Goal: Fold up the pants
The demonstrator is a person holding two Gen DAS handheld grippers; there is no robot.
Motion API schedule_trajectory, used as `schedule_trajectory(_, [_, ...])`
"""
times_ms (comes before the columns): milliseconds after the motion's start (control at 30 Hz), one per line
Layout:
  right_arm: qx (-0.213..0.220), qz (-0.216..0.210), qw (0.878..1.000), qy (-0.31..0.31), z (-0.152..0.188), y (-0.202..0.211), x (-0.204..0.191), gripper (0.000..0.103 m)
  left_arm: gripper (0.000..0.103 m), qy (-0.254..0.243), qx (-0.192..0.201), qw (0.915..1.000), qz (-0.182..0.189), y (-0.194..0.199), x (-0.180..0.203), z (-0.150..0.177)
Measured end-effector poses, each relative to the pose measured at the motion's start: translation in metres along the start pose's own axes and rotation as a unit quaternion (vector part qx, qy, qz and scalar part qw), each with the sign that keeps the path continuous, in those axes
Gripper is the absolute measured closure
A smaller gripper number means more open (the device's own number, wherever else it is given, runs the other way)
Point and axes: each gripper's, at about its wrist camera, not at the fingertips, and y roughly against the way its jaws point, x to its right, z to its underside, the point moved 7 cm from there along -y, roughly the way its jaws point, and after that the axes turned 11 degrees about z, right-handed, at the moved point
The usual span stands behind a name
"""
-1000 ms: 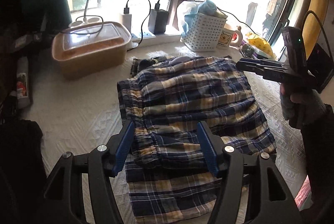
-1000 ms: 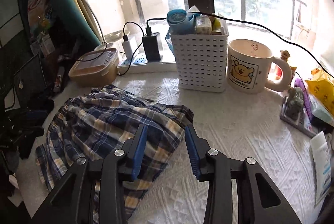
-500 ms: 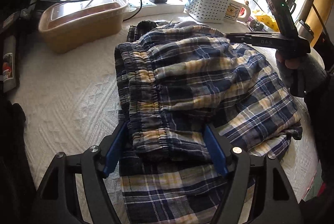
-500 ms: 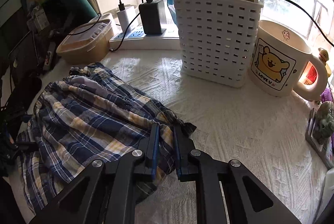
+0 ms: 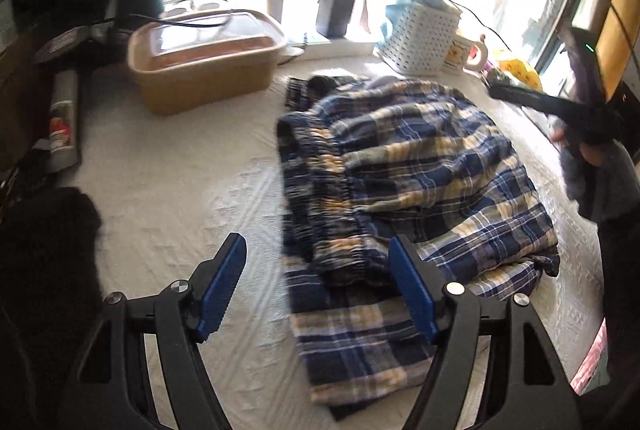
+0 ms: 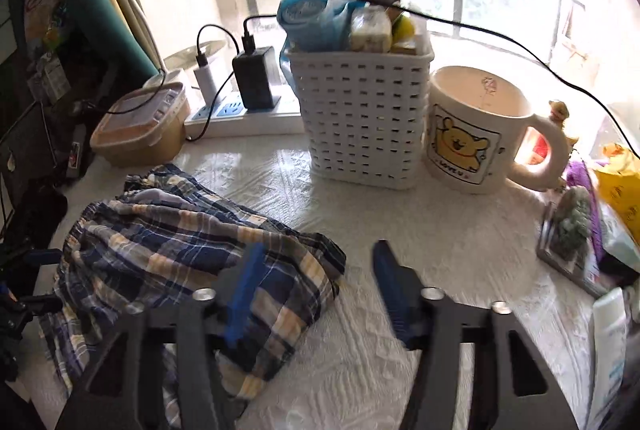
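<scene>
The blue, yellow and white plaid pants [image 5: 408, 169] lie folded over on the white textured table cover [image 5: 168, 197], waistband [image 5: 316, 181] on the left. My left gripper [image 5: 316, 262] is open at the near waistband corner; its left finger stands over bare cover and no pad presses cloth. My right gripper [image 6: 316, 270] has its jaws opening, and the far corner of the pants [image 6: 316, 250] lies loose on the table between them, part under the left finger. In the left wrist view the right gripper [image 5: 496, 91] hovers at the far right edge of the pants, held by a hand.
A tan lidded box [image 5: 204, 69] stands at the back left. A white basket [image 6: 360, 117], a bear mug [image 6: 472, 133] and a power strip with chargers [image 6: 240, 109] line the window side. Small clutter [image 6: 580, 230] fills the right edge. Dark cloth [image 5: 44, 230] lies at the left.
The right gripper, shut on the pants' corner half a second ago, has opened and drawn back. The left gripper has shifted left, so the waistband no longer fills its jaws.
</scene>
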Motion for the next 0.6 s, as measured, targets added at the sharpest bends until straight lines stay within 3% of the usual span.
schedule_trajectory(200, [0.006,-0.009,0.998,-0.063,0.042,0.050,0.001,0.026,0.029,0.025,0.009,0.9996,0.007,0.011,-0.009,0.015])
schedule_trajectory(467, [-0.050,-0.059,0.982,-0.173,0.118,0.054,-0.019,0.026,0.029,0.049,0.012,0.9977,0.046,0.011,0.000,0.032])
schedule_trajectory(600, [-0.053,-0.041,0.981,-0.180,0.126,0.060,-0.023,0.026,0.029,0.073,0.002,0.9941,0.079,0.003,0.008,0.038])
